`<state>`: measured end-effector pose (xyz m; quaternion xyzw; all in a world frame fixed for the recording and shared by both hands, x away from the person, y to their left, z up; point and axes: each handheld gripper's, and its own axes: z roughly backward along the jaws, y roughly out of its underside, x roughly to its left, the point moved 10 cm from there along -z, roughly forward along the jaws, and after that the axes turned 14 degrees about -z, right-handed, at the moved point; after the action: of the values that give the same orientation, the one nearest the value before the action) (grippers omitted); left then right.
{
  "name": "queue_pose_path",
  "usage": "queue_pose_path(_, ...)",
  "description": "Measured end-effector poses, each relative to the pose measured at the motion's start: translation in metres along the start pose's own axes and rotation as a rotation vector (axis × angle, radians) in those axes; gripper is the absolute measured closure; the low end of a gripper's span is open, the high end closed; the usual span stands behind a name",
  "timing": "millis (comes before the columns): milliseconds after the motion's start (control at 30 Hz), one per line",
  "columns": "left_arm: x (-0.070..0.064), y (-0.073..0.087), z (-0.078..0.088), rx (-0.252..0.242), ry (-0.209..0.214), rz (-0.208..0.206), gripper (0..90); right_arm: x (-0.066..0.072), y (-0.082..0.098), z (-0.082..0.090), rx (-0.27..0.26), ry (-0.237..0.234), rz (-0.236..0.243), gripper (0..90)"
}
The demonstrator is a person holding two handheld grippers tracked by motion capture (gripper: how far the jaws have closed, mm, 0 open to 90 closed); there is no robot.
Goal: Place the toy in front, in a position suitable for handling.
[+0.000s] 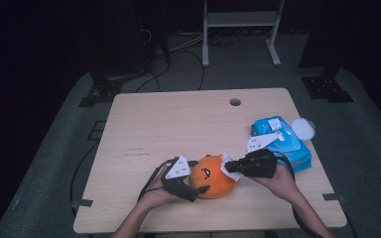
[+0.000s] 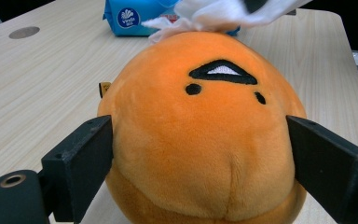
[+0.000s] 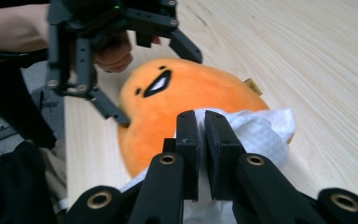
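Two grippers at work on one orange plush toy (image 1: 212, 177). Left gripper (image 1: 198, 189) clamped on the plush from both sides, jaws pressing into the fabric at its left and right flanks, seen close in the left gripper view. Right gripper (image 1: 226, 165) pressed together on a white wipe (image 3: 256, 133), jaws nearly touching, wipe pinched between them and bunched out past the tips. Wipe touching the top of the plush toy on the side away from the left gripper, draped over its upper edge in the left gripper view (image 2: 214, 16). Plush round, with a black embroidered mouth and two dot eyes facing the left gripper, small tan tag at its side. Sits on the tabletop (image 1: 178, 124) near the front edge, between both hands. Blue pack of wet wipes (image 1: 283, 141) lying just behind the right gripper, toward the right edge of the tabletop, lid flap open with a white round cap (image 1: 303, 128) at its far corner. Round cable hole (image 1: 235, 102) near the far edge of the tabletop. Dark floor and a white frame's legs beyond.
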<state>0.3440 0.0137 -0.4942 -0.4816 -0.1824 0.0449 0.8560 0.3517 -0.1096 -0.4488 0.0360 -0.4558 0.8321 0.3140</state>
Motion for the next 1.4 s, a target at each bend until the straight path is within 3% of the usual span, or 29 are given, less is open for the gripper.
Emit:
queue_pose_path(167, 0.000, 0.001, 0.000, 0.003, -0.002, 0.004, 10.4, -0.008, 0.004, -0.007, -0.021, 0.009, -0.008, 78.4)
queue_pose_path(233, 0.000, 0.001, -0.001, 0.001, -0.003, 0.009, 10.4, -0.012, 0.005, -0.009, -0.029, 0.035, 0.001, 74.8)
queue_pose_path(267, 0.000, 0.001, -0.001, -0.001, -0.004, 0.010, 10.4, -0.014, 0.005, -0.011, -0.044, 0.054, 0.014, 68.4)
queue_pose_path(400, -0.002, 0.001, -0.002, 0.004, 0.000, 0.004, 10.5, -0.019, 0.004, -0.013, -0.051, 0.087, 0.039, 59.2)
queue_pose_path(533, -0.004, 0.003, -0.002, 0.017, 0.017, -0.008, 12.7, -0.023, 0.002, -0.017, -0.044, 0.040, 0.024, 56.2)
queue_pose_path(600, -0.004, 0.004, -0.001, 0.026, 0.023, -0.019, 13.1, -0.026, 0.000, -0.020, -0.036, -0.008, -0.010, 58.2)
queue_pose_path(633, -0.004, 0.004, -0.001, 0.027, 0.025, -0.021, 13.0, -0.027, 0.001, -0.021, -0.032, -0.037, -0.036, 68.8)
queue_pose_path(667, -0.005, 0.004, -0.001, 0.029, 0.025, -0.025, 13.0, -0.027, 0.001, -0.021, -0.032, -0.037, -0.036, 68.8)
queue_pose_path(733, -0.005, 0.004, -0.001, 0.029, 0.023, -0.035, 13.0, -0.027, 0.003, -0.019, -0.029, -0.042, -0.051, 78.8)
queue_pose_path(800, -0.006, 0.004, -0.001, 0.029, 0.022, -0.043, 12.9, -0.026, 0.005, -0.013, -0.023, -0.028, -0.049, 80.1)
queue_pose_path(1000, -0.005, 0.005, 0.000, 0.021, 0.023, -0.026, 12.8, -0.004, 0.006, 0.010, -0.037, -0.031, 0.001, 80.3)
queue_pose_path(1233, -0.003, 0.005, -0.002, 0.020, 0.023, -0.022, 12.3, 0.041, 0.001, 0.044, -0.072, -0.109, 0.077, 80.3)
queue_pose_path(1300, -0.003, 0.005, -0.002, 0.019, 0.021, -0.023, 12.2, 0.055, 0.000, 0.046, -0.060, -0.130, 0.093, 80.4)
queue_pose_path(1400, -0.003, 0.005, -0.002, 0.016, 0.021, -0.021, 12.1, 0.057, 0.000, 0.041, -0.048, -0.144, 0.094, 80.3)
